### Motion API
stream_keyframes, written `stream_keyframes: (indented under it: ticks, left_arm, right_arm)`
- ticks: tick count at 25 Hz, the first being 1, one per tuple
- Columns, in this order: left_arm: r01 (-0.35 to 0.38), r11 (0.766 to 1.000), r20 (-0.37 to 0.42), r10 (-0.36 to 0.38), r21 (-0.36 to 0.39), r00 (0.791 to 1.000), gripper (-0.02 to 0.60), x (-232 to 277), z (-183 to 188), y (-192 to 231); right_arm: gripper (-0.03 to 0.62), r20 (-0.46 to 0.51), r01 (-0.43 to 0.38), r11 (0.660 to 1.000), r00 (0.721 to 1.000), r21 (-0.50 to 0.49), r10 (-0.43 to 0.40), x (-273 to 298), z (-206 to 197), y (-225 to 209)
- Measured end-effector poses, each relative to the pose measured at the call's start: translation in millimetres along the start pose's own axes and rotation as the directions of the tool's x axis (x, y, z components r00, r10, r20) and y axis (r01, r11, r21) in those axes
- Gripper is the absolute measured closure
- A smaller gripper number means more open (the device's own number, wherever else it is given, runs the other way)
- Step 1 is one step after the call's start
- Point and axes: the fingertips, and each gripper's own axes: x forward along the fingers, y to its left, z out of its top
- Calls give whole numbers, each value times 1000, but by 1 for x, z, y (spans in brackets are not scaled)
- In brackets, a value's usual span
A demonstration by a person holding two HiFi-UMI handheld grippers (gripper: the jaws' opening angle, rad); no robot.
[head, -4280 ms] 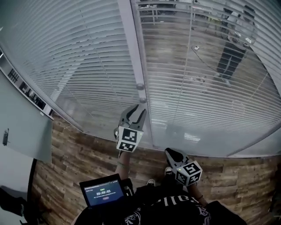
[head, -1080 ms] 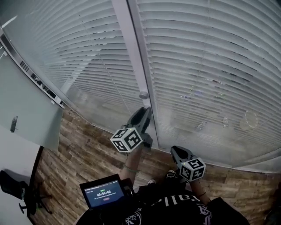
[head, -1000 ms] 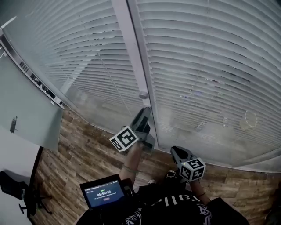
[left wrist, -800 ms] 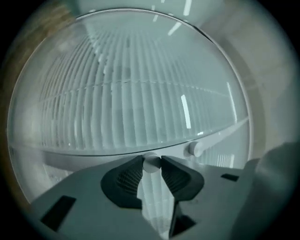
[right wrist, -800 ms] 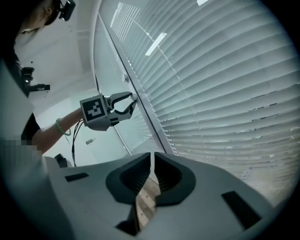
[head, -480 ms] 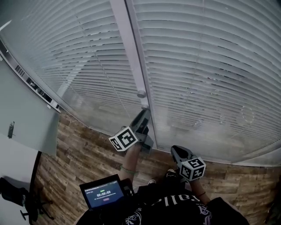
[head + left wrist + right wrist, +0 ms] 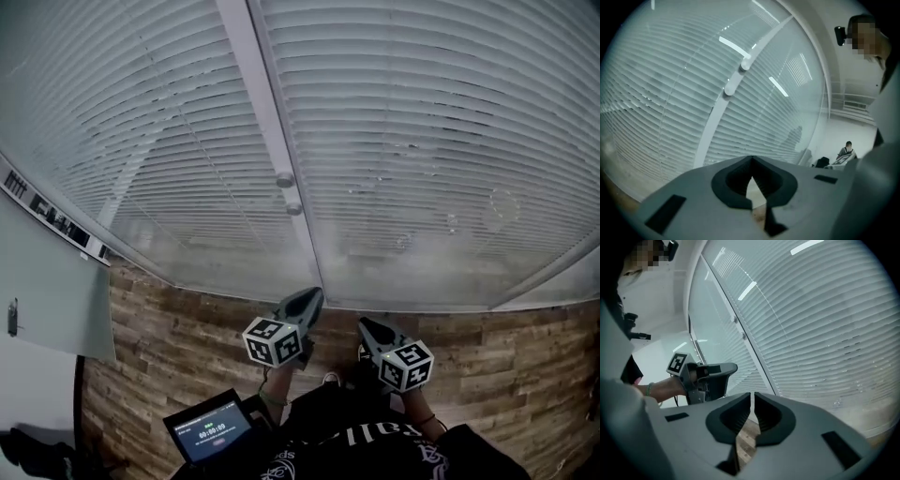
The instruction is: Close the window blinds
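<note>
Two white slatted window blinds [image 7: 422, 141] are shown closed.
The grey left gripper [image 7: 309, 295], just closed, and the grey right gripper [image 7: 364, 324] are held shut, empty.

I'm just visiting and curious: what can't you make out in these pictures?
- Head view: whatever lies behind the blinds, hidden by their shut slats.
- Head view: the writing on the tablet screen, too small.
- Left gripper view: what the distant seated person is doing, too small.
</note>
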Motion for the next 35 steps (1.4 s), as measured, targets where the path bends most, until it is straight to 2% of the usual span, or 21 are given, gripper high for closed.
stream_keyframes:
  ticks: [6, 10, 13, 15, 20, 24, 27, 30, 35]
  left_arm:
    - [105, 993, -104, -98, 62, 990, 577, -36, -73, -41]
    - [133, 990, -110, -128, 40, 986, 577, -57, -95, -63]
    - [103, 995, -70, -102, 11, 992, 577, -69, -108, -82]
    - [80, 997, -39, -80, 18, 996, 577, -73, -108, -93]
    - [28, 997, 17, -30, 72, 999, 577, -86, -106, -131]
    - [-68, 994, 40, 65, 84, 997, 577, -111, -129, -171]
    - [-100, 993, 43, 98, 59, 994, 577, -134, -159, -215]
    - [-112, 993, 13, 111, 35, 994, 577, -155, -193, -251]
    - [-156, 988, -8, 156, 21, 988, 577, -197, -225, -280]
  right_arm:
    - [576, 2, 48, 999, 999, 25, -48, -47, -65, 38]
    - [576, -6, 74, 997, 997, 31, -74, -78, -78, 57]
    - [576, 31, 76, 994, 996, 77, -79, -105, -81, 59]
    - [576, 48, 70, 994, 996, 85, -74, -117, -78, 57]
    - [576, 76, 30, 999, 997, 45, -33, -154, -74, 64]
    - [576, 32, -24, 1000, 999, 1, 24, -201, -99, 81]
    - [576, -23, -58, 998, 998, -32, 57, -243, -129, 91]
    - [576, -59, -86, 996, 995, -24, 84, -270, -155, 94]
    - [576, -46, -149, 988, 988, -27, 148, -296, -171, 117]
